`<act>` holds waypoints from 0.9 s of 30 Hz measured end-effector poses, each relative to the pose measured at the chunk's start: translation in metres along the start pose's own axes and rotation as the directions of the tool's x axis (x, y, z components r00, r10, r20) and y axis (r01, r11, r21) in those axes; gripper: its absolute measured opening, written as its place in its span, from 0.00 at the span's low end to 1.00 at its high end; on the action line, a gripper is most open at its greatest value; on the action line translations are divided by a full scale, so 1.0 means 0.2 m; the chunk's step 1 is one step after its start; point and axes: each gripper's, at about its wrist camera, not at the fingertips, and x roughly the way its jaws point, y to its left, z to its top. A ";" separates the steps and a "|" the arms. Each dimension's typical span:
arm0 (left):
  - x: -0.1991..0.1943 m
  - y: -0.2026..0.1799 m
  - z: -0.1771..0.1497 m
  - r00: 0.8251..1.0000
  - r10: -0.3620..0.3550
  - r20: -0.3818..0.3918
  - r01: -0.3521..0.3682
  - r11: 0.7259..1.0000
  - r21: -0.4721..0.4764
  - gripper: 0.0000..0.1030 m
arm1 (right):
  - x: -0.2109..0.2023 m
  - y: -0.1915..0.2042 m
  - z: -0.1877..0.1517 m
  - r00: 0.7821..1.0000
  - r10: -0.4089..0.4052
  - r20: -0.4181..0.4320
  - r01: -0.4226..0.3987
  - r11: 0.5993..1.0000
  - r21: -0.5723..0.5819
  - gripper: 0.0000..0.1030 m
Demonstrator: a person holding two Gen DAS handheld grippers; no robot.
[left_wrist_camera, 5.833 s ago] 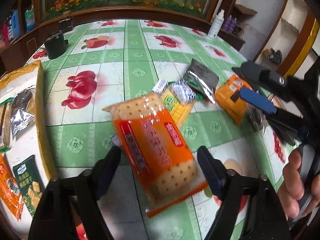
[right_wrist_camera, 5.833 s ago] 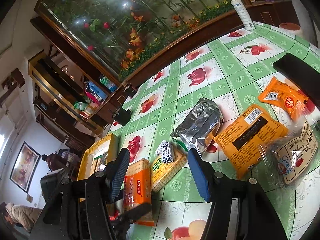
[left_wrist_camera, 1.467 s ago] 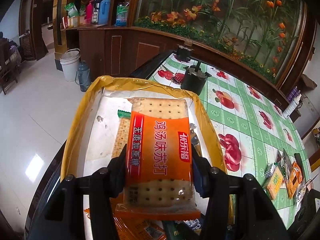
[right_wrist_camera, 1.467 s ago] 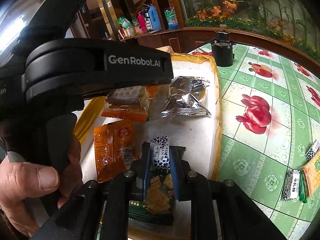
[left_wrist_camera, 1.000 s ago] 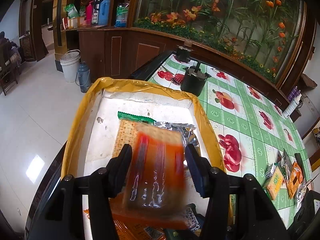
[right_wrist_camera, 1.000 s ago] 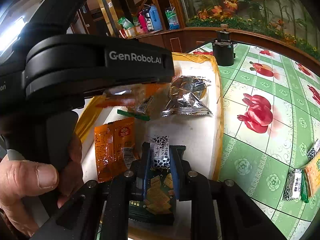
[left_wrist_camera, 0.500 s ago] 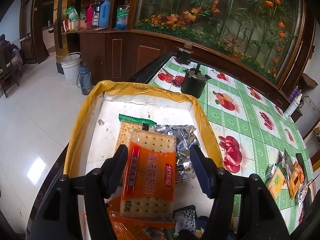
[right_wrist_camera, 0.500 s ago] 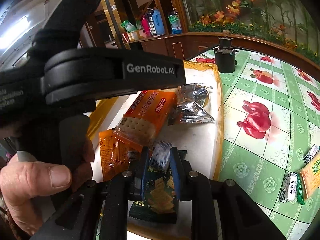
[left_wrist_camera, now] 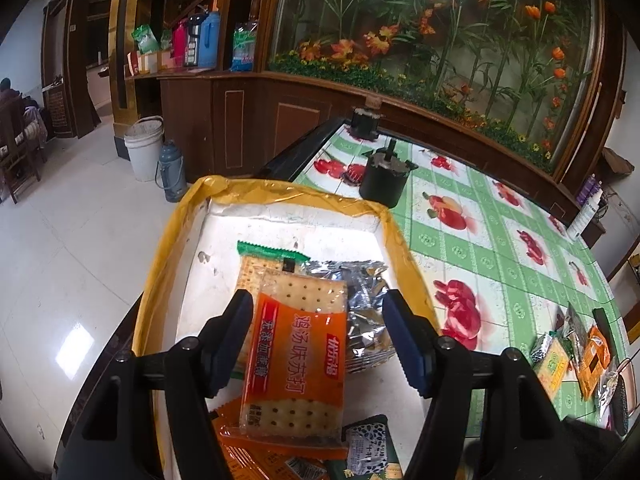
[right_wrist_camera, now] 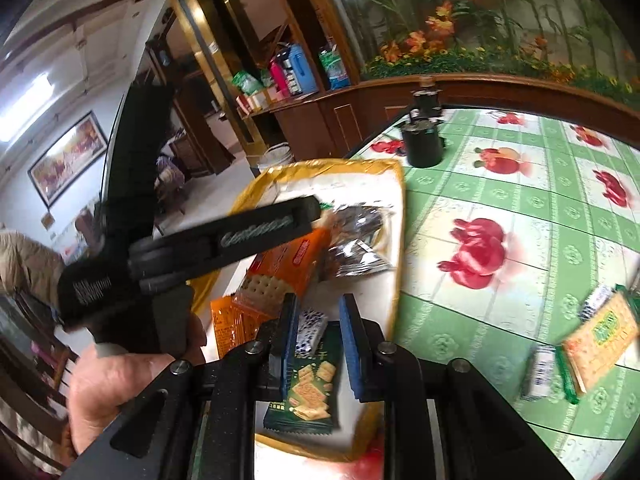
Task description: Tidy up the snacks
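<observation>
Hovering with both tongs released over yellow-rimmed white tray [left_wrist_camera: 168,248]: left gripper [left_wrist_camera: 318,334] above lengthwise orange cracker packet [left_wrist_camera: 298,356], right gripper [right_wrist_camera: 318,330] nearer small black-and-white candy [right_wrist_camera: 309,330], dropped onto tray.

Glossy plastic is wrapping the orange cracker pack [left_wrist_camera: 298,356]; crinkled foil is shining on the silver pouch [left_wrist_camera: 360,308]; the counter [left_wrist_camera: 480,248] is showing smooth oilcloth.

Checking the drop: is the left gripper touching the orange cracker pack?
Apart. The left wrist view shows open jaws on the left gripper, with gaps beside the orange cracker pack lying in the tray.
</observation>
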 end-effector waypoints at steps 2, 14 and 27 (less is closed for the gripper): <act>-0.01 -0.02 0.00 1.000 0.000 0.020 0.000 1.000 0.011 0.65 | -0.06 -0.07 0.03 1.000 0.003 0.005 -0.003 0.999 0.037 0.23; -0.12 -0.17 -0.01 0.995 -0.093 0.040 0.090 0.994 0.066 0.66 | -0.53 -0.81 -0.03 0.966 -0.232 0.117 0.184 0.929 0.321 0.23; -0.04 -0.84 -0.37 0.906 -0.305 -0.293 0.390 0.871 0.299 0.51 | -0.73 -1.01 -0.04 0.956 -0.239 0.167 0.130 0.863 0.488 0.23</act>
